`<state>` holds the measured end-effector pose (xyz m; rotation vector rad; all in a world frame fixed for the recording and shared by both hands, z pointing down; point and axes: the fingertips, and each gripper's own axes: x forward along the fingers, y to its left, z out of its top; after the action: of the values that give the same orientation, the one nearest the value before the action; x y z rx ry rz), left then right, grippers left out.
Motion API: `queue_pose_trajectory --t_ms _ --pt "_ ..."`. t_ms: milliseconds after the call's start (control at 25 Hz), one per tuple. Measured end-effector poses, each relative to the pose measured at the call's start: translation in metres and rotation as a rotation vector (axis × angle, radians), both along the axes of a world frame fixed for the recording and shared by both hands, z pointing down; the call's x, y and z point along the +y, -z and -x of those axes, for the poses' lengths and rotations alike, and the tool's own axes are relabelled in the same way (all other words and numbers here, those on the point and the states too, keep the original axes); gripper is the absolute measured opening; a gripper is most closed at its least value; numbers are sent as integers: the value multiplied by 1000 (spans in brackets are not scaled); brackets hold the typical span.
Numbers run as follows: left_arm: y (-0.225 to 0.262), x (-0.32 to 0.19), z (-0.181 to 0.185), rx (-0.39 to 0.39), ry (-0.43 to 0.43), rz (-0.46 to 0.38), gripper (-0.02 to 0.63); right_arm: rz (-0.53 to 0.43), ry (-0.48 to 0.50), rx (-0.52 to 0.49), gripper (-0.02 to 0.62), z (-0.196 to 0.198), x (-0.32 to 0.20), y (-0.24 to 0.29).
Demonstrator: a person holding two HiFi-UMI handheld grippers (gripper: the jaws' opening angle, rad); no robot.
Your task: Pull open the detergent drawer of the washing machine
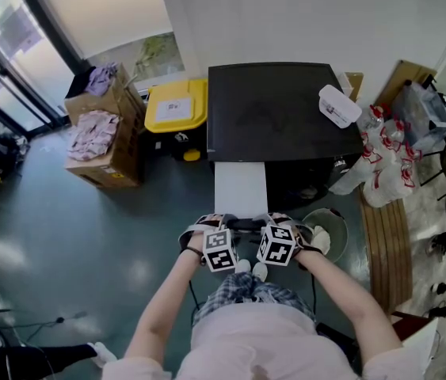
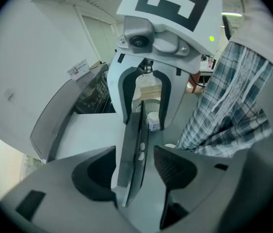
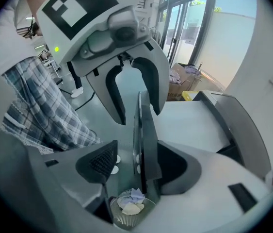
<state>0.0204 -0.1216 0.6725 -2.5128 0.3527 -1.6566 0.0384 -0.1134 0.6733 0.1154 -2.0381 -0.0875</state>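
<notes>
Left tool (image 2: 136, 171): jaws partly spread, astride the thin dark front plate (image 2: 130, 154) of the drawer. The plate lies close to the pad on the machine side, with a clear gap to the other pad; nothing is clamped. Right tool (image 3: 136, 165): same condition, jaws parted, plate near the machine-side pad and a gap opposite. Only the gripper views establish this; in the head view the marker cubes cover the jaws, and the two tools sit side by side at the drawer's front end. Drawer (image 1: 240, 187): drawn out from the washing machine (image 1: 282, 109) toward the person, with a flat white upper face and the dark plate across its front. The right gripper view shows paper scraps in a round basket (image 3: 126, 208) on the floor below. There is open floor left of the drawer, while the basket and a wooden bench (image 1: 383, 248) crowd the right. Beyond, a yellow-lidded bin (image 1: 177, 105) stands just beside the machine, with cardboard boxes (image 1: 105, 145) further left.
</notes>
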Motion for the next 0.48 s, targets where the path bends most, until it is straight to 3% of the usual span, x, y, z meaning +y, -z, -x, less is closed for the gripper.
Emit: queue_pose_trajectory --t_ms 80,200,480 --pt "0 1 -1 15 8 13 268 15 -3 -7 327 1 2 -3" --pt "0 1 -1 31 15 18 299 39 -11 -37 372 3 5 -2" --pt "15 -11 -1 93 30 1 305 62 -62 -104 382 -6 -3 9"
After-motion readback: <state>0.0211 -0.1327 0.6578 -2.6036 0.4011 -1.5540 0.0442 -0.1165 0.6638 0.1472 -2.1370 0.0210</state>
